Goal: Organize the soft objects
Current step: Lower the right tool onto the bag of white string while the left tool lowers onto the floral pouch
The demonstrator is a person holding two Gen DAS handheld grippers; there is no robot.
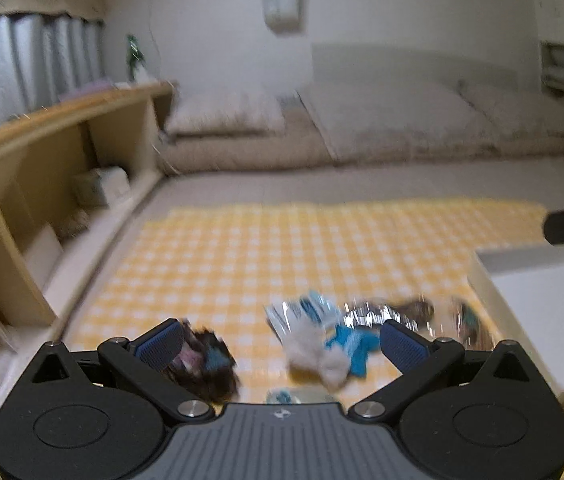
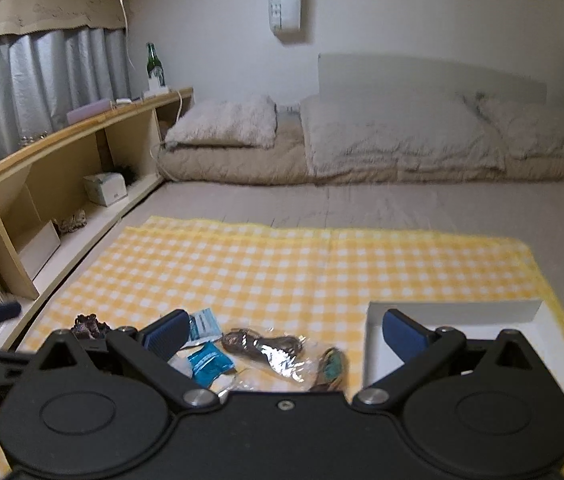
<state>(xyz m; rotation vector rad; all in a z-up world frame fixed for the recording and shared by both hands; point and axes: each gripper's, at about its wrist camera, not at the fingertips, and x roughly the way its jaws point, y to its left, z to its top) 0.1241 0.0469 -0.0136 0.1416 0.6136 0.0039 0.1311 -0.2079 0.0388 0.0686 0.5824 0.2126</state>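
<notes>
Left gripper (image 1: pixel 280 340) and right gripper (image 2: pixel 284 334): fingers spread wide, nothing held, hovering above the near edge of the yellow checked cloth (image 2: pixel 282 264). Soft objects clustered along that near edge: dark fuzzy piece (image 1: pixel 206 360) toward the near-left corner, white-and-blue plush (image 1: pixel 322 344) mid-edge, crinkly clear bags (image 2: pixel 274 350) beside it. White box (image 2: pixel 454 314) at the near-right corner, apparently empty. Likely risks: slippery film sliding out of a pinch; two overlapping bags lifted together; thin cloth snagged and dragged; light box nudged off the cloth.

Small soft items (image 2: pixel 266 350) lay on checked cloth (image 2: pixel 282 264), left of shallow cardboard tray (image 2: pixel 454 311); folded bedding (image 2: pixel 362 148) behind.
</notes>
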